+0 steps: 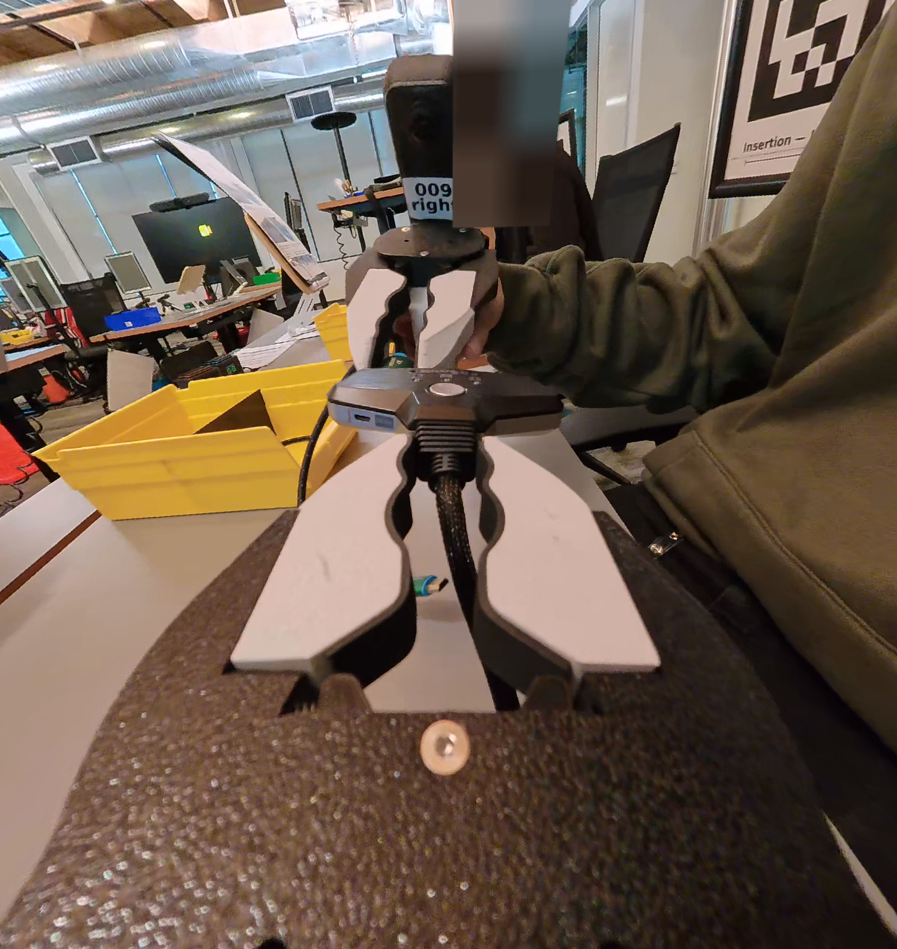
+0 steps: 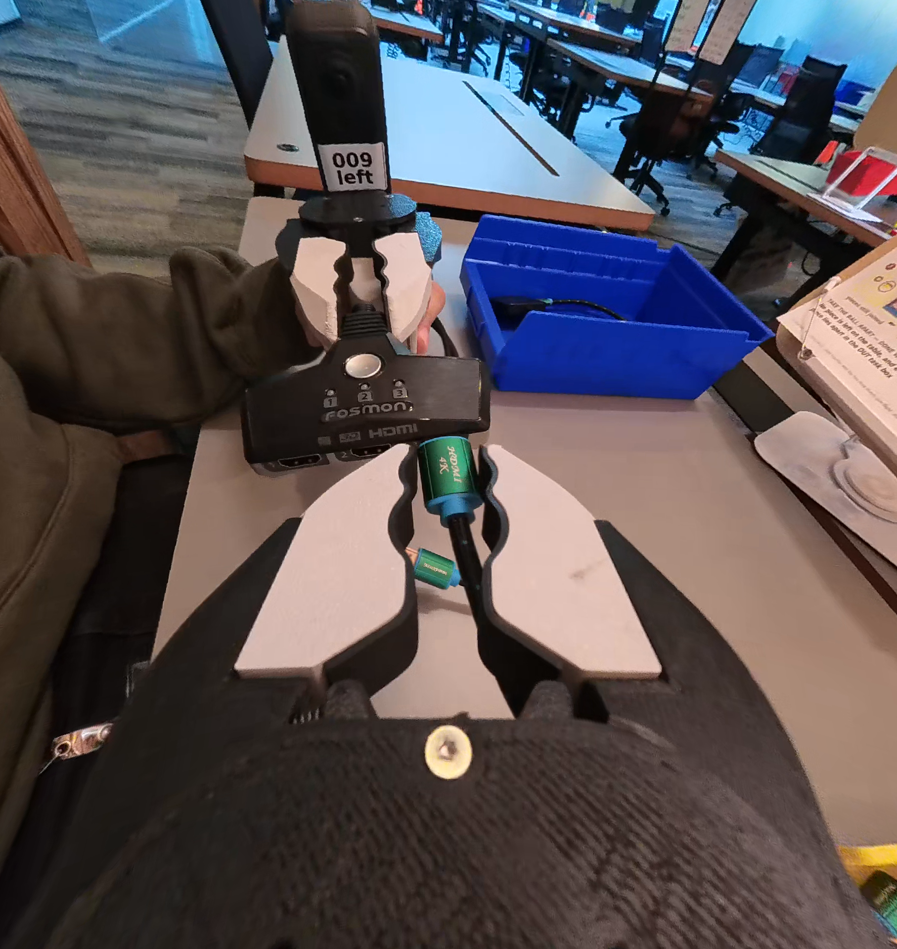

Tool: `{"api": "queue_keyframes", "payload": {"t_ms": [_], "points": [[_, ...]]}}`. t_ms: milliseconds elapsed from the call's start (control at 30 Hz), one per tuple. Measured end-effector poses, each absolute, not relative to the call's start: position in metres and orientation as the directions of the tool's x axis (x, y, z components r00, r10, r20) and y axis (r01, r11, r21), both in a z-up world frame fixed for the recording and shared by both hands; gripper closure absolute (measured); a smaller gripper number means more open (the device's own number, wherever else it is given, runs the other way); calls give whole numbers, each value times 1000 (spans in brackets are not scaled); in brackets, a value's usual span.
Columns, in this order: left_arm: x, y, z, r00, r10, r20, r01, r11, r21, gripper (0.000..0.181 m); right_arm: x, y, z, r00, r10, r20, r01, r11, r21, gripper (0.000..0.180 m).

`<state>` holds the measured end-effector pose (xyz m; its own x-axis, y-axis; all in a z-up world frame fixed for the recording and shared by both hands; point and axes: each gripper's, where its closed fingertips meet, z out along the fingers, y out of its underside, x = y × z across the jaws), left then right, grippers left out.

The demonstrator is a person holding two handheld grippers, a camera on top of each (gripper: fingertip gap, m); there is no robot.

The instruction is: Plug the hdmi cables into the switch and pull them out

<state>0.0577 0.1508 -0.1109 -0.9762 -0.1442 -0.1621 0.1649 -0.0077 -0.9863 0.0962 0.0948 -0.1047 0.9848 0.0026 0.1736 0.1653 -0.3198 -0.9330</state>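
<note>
in the left wrist view, straight ahead of the fingertips, the left gripper [image 1: 444, 452] is clamping narrow on the ribbed black collar where the braided lead [image 1: 456, 534] is leaving the switch [image 1: 436, 403], so the switch is hanging lifted above the grey table [image 1: 128, 565], its broad body lying crosswise to the fingers; beyond it the right gripper [image 1: 421, 339] is facing back, and what it is holding is hidden behind the switch, while a loose green plug [image 1: 428, 585] is lying on the table under the jaws. in the right wrist view, the right gripper [image 2: 449, 477] is closing on the green hdmi plug [image 2: 445, 477], whose long axis is running forward along the fingers into the rightmost port of the switch [image 2: 364, 405]; the left gripper [image 2: 364, 308] is sitting directly opposite, so any pull should probably run back along that axis. how deep the plug is seated is hard to tell, its metal tip being hidden. a second green plug [image 2: 433, 567] is lying below, a blue bin [image 2: 616, 359] well to the right.
</note>
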Motion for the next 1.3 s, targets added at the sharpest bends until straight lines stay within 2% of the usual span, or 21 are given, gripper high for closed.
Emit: {"api": "queue_keyframes", "payload": {"t_ms": [400, 533, 933, 1133, 1300], "points": [[50, 151, -111, -983, -95, -155, 157, -13, -988, 160, 83, 93, -108, 981, 59, 186, 195, -384, -903, 158], [56, 148, -116, -977, -134, -166, 161, 47, -986, 160, 87, 89, -110, 968, 65, 241, 242, -485, -840, 158], [58, 145, -107, -961, -184, -208, 195, 89, -977, 160, 89, 81, -102, 953, 84, 292, 290, -532, -796, 158], [52, 150, -107, -962, -147, -228, 217, 90, -972, 160, 82, 88, -102, 977, 55, 206, 205, -504, -839, 159], [46, 151, -106, -965, -120, -235, 230, 49, -972, 160, 76, 91, -107, 999, 41, 11, 30, -505, -863, 158]]}}
